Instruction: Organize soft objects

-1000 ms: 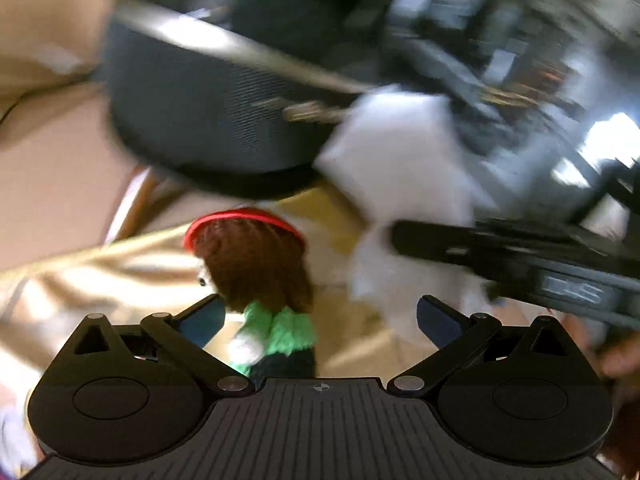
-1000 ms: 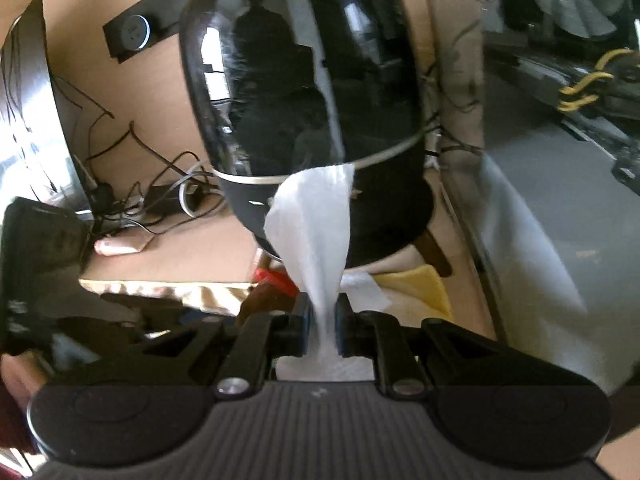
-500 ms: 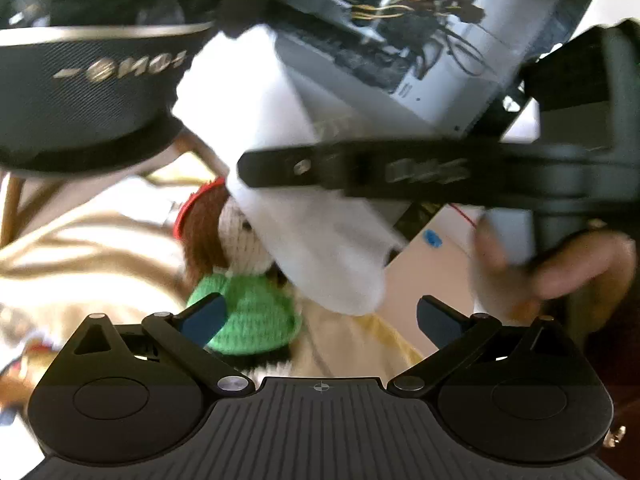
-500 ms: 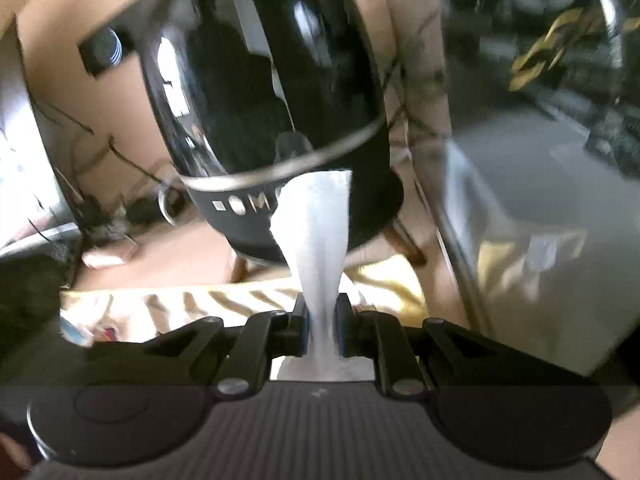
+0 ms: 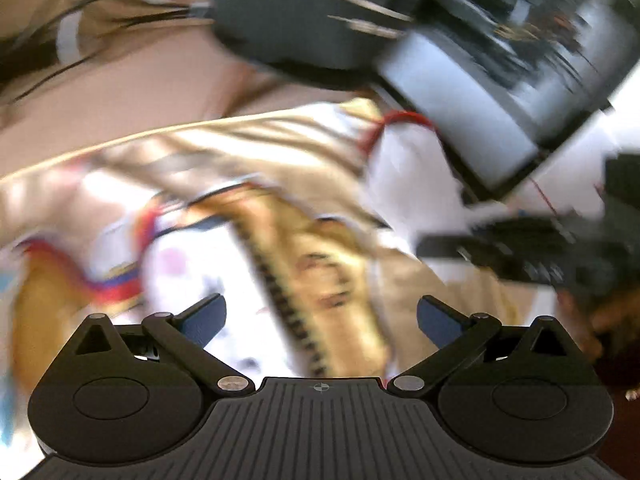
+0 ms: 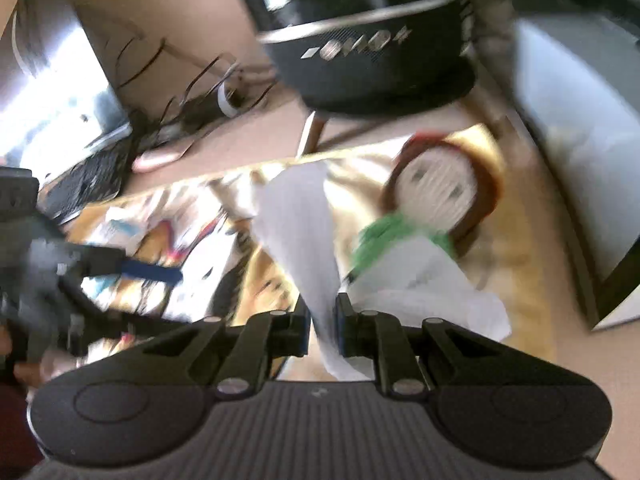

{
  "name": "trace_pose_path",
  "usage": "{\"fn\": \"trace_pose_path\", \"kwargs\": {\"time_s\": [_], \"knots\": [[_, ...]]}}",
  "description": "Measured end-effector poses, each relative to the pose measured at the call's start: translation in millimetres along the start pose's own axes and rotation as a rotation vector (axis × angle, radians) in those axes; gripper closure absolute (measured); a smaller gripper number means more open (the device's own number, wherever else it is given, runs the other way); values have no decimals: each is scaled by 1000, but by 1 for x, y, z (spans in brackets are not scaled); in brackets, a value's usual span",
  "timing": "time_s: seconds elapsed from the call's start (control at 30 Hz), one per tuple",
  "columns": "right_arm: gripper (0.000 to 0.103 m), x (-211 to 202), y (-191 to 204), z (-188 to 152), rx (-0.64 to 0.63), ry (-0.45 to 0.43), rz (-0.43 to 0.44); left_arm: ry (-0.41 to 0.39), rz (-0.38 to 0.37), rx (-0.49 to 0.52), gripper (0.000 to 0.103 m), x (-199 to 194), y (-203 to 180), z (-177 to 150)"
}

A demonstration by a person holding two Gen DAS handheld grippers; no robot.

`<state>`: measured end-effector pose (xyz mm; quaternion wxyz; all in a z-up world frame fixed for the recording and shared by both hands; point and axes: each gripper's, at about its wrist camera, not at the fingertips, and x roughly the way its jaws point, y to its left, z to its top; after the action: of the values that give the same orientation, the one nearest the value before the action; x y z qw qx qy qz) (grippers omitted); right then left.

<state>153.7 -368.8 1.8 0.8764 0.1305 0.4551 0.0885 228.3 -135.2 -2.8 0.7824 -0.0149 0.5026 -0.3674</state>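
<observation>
A tan desk (image 6: 256, 136) carries a gold satin cloth (image 6: 360, 168) with printed patches, a black speaker (image 6: 372, 60) on wooden legs behind it, cables (image 6: 192, 92) and a keyboard (image 6: 88, 176) off to the left, and a computer case (image 6: 580, 140) at the right. Both views are blurred.

The right gripper (image 6: 322, 324) is pinched tight on a white tissue (image 6: 300, 232), which rises from between its fingers and fans out above them, lifted over the cloth. Just right of the tissue lies a doll (image 6: 436, 196) with brown hair, a pale face, a red band and a green top, on its back on the cloth. A second white sheet (image 6: 424, 280) covers the doll's lower body, just beside the right finger.

The left gripper (image 5: 321, 316) is spread wide with nothing between its fingers, hovering over the patterned part of the cloth (image 5: 256, 152). In its view the tissue (image 5: 404, 176) shows as a white smear up and to the right, well ahead of the fingers, beside the dark shape of the right gripper (image 5: 520, 248). The left gripper (image 6: 120, 268) also shows at the left edge of the right view
</observation>
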Motion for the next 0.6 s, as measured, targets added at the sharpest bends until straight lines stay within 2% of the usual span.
{"fn": "trace_pose_path", "kwargs": {"time_s": [0.13, 0.3, 0.4, 0.5, 0.6], "knots": [[88, 13, 23, 0, -41, 41, -20, -58, 45, -93, 0, -30, 26, -14], [88, 18, 49, 20, -86, 25, 14, -135, 139, -164, 0, -77, 60, -38], [88, 27, 70, 31, -115, 6, 35, -176, 193, -247, 0, -101, 85, -50], [88, 41, 103, 45, -138, -4, 134, -214, 216, -312, 0, -119, 103, -57], [88, 63, 149, 56, -220, 9, 241, -237, 237, -322, 0, -133, 114, -63]]}}
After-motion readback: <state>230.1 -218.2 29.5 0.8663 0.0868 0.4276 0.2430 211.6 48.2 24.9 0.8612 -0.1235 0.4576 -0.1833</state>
